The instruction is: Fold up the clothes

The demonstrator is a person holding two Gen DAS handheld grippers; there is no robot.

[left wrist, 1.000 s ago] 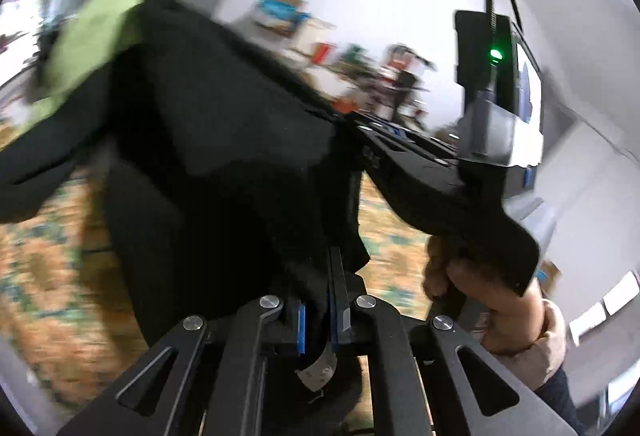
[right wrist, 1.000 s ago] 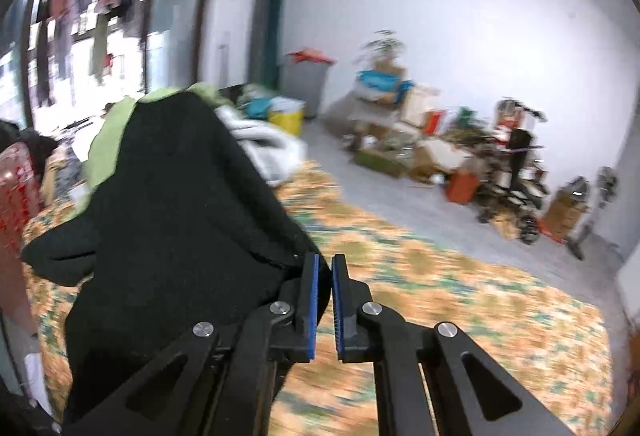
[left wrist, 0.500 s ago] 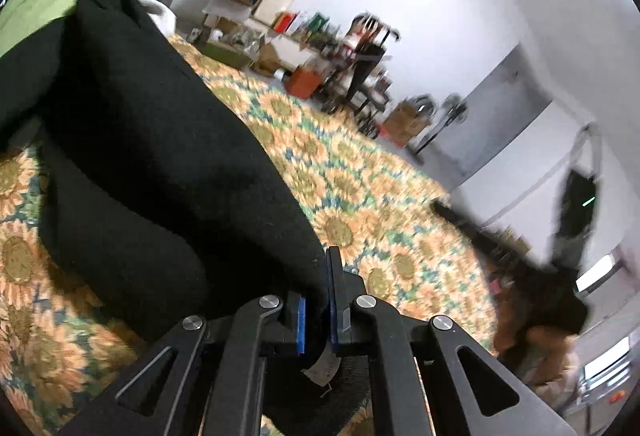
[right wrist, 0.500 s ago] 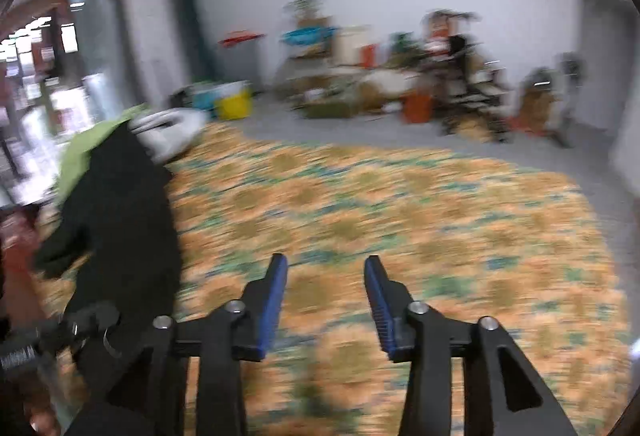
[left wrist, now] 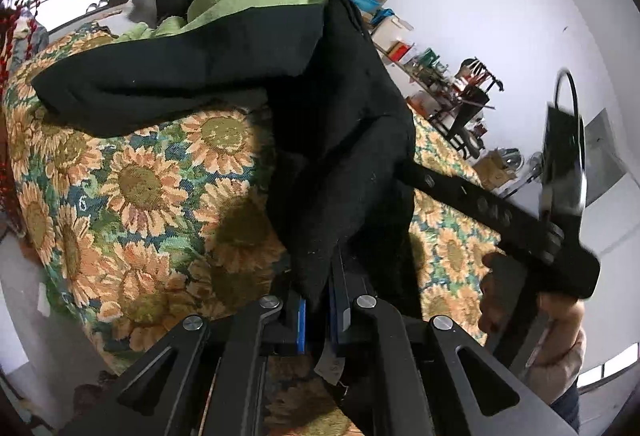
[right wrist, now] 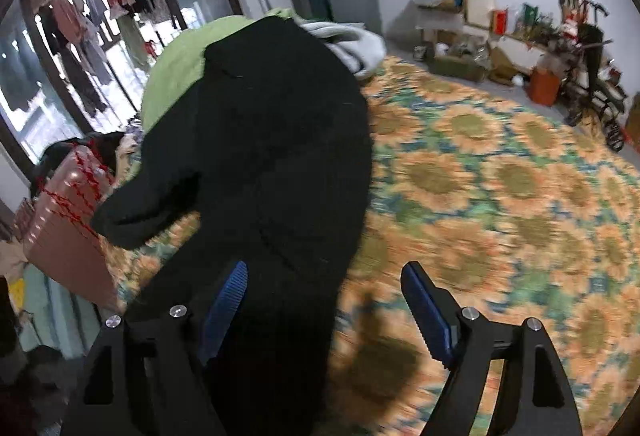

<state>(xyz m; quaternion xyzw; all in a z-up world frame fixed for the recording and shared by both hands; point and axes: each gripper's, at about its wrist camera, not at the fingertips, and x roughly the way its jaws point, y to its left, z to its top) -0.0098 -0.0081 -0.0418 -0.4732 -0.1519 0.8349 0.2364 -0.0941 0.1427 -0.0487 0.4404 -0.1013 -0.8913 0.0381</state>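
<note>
left wrist view: the left claw (left wrist: 318, 310) stays clamped on an edge of the black garment (left wrist: 328, 139), which drapes unfolded over the sunflower-print surface (left wrist: 132, 187); folding looks barely started, and its lower hem is cut off. right wrist view: the right claw (right wrist: 324, 306) has just been opening and holds nothing, the garment lying beside its left finger; motion blur hides detail.
</note>
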